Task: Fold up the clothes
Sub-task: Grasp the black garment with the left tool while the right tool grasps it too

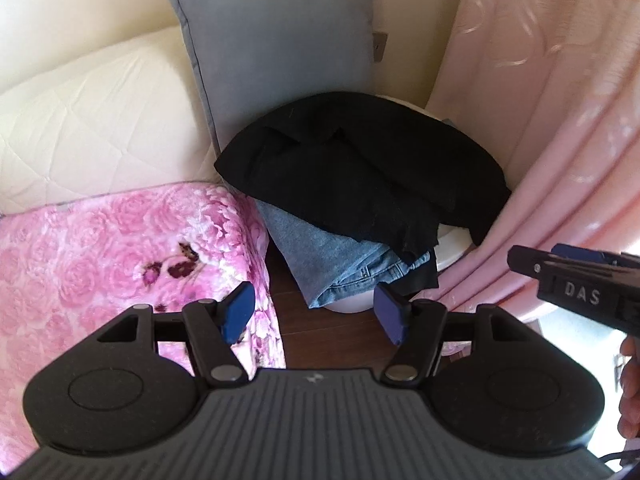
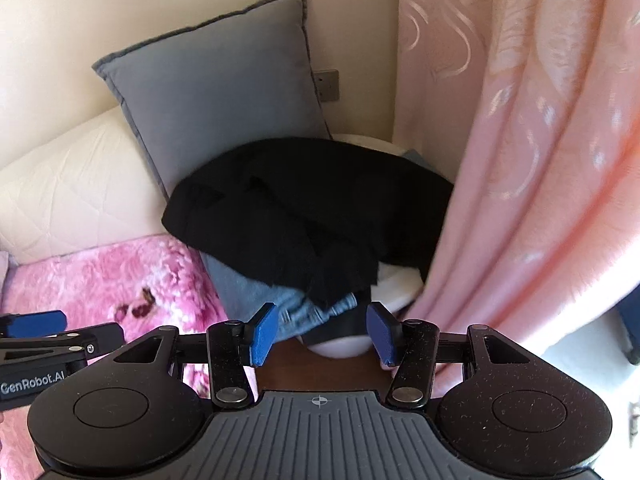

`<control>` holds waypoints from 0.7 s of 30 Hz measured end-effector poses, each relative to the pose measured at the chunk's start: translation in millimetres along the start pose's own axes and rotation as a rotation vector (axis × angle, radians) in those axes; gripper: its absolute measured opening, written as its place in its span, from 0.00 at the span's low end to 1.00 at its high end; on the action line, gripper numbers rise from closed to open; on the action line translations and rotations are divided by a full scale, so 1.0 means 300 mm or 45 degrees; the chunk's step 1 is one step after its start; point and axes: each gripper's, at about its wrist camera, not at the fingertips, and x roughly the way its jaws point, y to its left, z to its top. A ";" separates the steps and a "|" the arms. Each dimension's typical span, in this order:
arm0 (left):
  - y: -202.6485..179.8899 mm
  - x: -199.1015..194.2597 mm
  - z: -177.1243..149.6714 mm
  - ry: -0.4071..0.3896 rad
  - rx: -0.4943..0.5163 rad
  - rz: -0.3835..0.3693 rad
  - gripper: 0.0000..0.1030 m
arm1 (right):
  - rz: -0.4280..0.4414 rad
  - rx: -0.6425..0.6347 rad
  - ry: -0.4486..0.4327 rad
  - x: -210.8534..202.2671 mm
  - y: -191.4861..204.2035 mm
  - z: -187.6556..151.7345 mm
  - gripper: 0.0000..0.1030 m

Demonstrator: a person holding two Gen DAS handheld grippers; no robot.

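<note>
From the left wrist, the left gripper (image 1: 316,314) is seen with its blue pads spread apart and nothing between them. Ahead, a black garment (image 1: 360,168) is heaped over blue jeans (image 1: 340,264) on what appears to be a white stool (image 1: 450,254) (mostly hidden), beside the pink floral blanket (image 1: 120,248) and the pink curtain (image 1: 560,140). The right gripper (image 1: 580,276) is glimpsed at the right edge.

From the right wrist, the right gripper (image 2: 322,332) is likewise shown wide apart and empty, pointed at the same black garment (image 2: 304,216) and jeans (image 2: 296,312). A grey pillow (image 2: 224,112) is propped behind.
</note>
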 end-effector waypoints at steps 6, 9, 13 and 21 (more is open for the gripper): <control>-0.005 0.190 0.070 0.063 -0.043 -0.006 0.60 | -0.010 -0.045 0.098 0.201 -0.071 0.035 0.52; -0.027 0.309 0.094 0.122 -0.035 0.015 0.60 | -0.016 -0.074 0.143 0.311 -0.118 0.053 0.52; -0.028 0.454 0.116 0.197 -0.109 0.005 0.60 | -0.016 -0.109 0.193 0.434 -0.168 0.082 0.52; 0.000 0.691 0.182 0.284 -0.326 -0.027 0.60 | 0.015 -0.238 0.250 0.641 -0.224 0.120 0.52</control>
